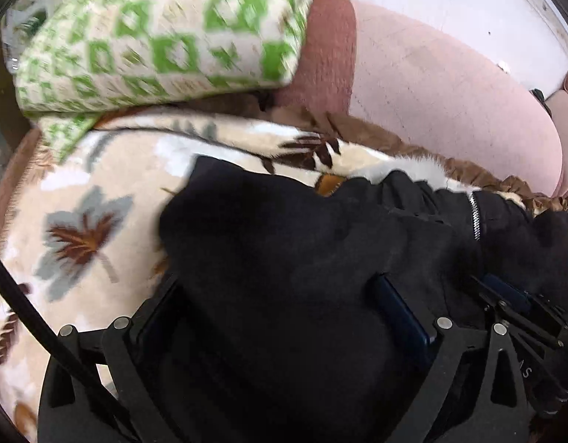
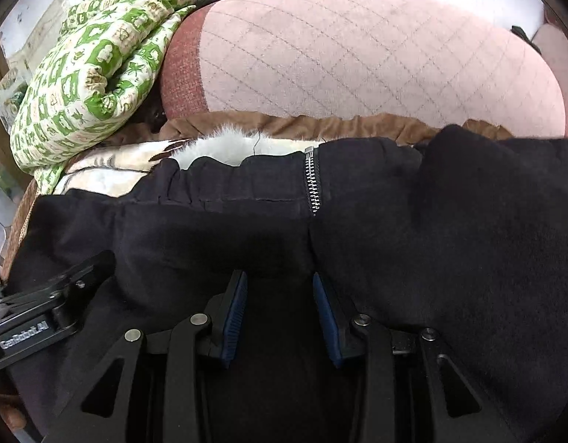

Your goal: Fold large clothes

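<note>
A black garment with a silver zipper lies on a leaf-patterned blanket. In the right wrist view the black garment fills the lower half, its zipper near the far edge. My left gripper is open, its fingers wide apart with black cloth bunched between them. My right gripper is partly closed, its blue pads pressing a fold of the black cloth between them. The right gripper shows at the right in the left wrist view; the left gripper shows at the left in the right wrist view.
A green-and-white patterned quilt is rolled at the back left, also blurred in the left wrist view. A pink quilted sofa cushion stands behind the garment. A brown blanket edge runs along the cushion's foot.
</note>
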A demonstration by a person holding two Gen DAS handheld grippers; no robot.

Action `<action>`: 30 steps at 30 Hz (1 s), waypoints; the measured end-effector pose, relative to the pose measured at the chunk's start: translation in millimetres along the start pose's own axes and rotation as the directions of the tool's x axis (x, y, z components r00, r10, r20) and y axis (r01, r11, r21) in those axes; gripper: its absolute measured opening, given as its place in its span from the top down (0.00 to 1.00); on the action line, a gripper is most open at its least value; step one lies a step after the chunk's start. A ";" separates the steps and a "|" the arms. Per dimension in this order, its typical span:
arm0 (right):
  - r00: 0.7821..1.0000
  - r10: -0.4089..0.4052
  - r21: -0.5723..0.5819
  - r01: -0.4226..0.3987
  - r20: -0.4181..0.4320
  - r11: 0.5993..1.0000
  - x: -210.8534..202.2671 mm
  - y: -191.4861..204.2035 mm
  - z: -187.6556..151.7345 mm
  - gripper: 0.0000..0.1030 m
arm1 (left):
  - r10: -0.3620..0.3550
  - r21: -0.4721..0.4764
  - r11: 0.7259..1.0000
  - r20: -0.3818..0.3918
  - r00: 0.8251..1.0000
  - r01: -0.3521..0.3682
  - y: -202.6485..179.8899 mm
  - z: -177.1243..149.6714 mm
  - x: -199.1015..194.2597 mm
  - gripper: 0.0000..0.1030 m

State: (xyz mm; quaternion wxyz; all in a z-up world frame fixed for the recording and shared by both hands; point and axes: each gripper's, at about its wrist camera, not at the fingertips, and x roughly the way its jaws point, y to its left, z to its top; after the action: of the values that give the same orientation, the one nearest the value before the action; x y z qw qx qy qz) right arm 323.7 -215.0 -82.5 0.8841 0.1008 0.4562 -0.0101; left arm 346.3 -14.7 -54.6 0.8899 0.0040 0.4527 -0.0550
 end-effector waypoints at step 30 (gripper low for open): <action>0.995 -0.085 0.156 0.074 0.059 0.985 -72.3 -129.5 -64.4 0.51 | 0.008 0.025 1.000 0.104 0.995 -0.011 -15.0 -56.4 -31.7 0.00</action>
State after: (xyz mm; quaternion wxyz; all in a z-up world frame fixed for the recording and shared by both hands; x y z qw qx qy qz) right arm 215.5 -335.2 -82.2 0.8870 0.1500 0.4286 -0.0837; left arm 280.8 -23.4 -61.7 0.9123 0.0146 0.4053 -0.0566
